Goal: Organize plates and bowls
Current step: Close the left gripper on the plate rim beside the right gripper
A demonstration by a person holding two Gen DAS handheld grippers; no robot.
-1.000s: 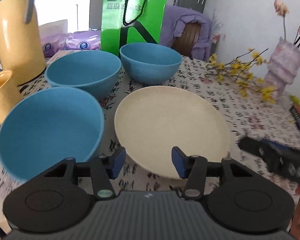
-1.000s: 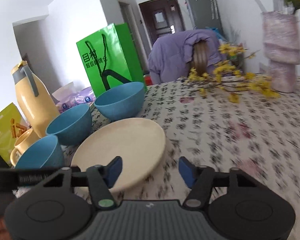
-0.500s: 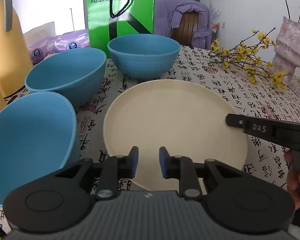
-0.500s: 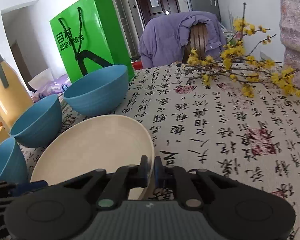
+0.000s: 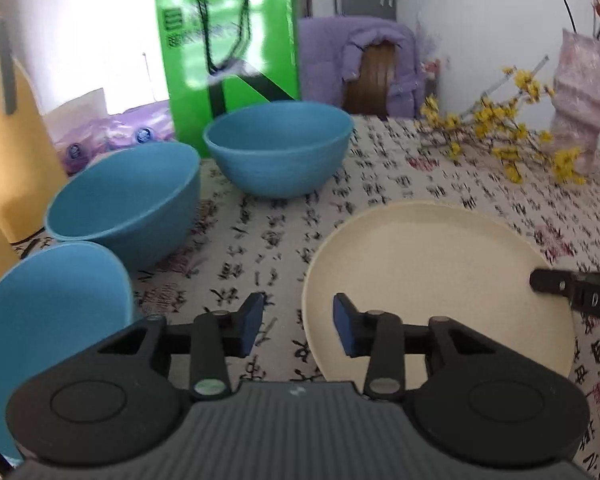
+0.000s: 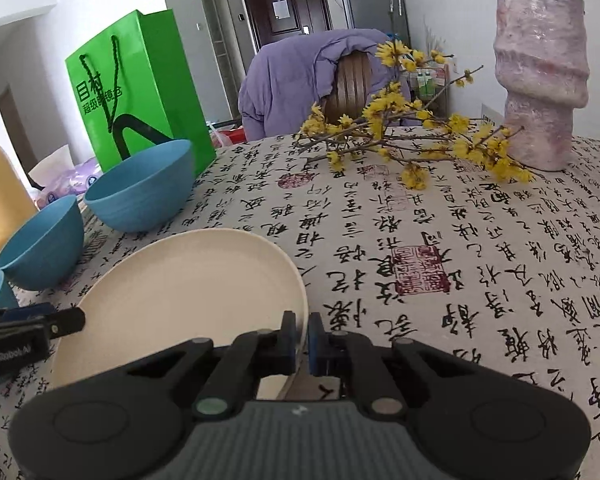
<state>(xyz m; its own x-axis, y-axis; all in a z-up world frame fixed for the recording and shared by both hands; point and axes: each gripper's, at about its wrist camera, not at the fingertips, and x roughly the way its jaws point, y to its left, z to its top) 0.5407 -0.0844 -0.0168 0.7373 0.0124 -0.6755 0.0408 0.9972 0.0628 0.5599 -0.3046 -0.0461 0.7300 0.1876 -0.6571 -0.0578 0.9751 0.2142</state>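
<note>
A cream plate (image 5: 436, 280) lies on the patterned tablecloth; it also shows in the right wrist view (image 6: 188, 304). My right gripper (image 6: 299, 340) is shut on the plate's right rim, which looks slightly lifted there. My left gripper (image 5: 298, 326) is open and empty, just left of the plate's near-left rim. Three blue bowls stand to the left: a near one (image 5: 48, 328), a middle one (image 5: 128, 200) and a far one (image 5: 278, 146).
A yellow thermos (image 5: 8, 140) and a green paper bag (image 5: 228, 52) stand at the back left. A pink vase (image 6: 540, 92) and yellow flower twigs (image 6: 400, 140) are at the back right. A chair with a purple jacket (image 6: 300, 76) is behind the table.
My left gripper has opened and shifted left off the plate. My right gripper stays shut on the plate's rim; the plate has moved right, away from the bowls.
</note>
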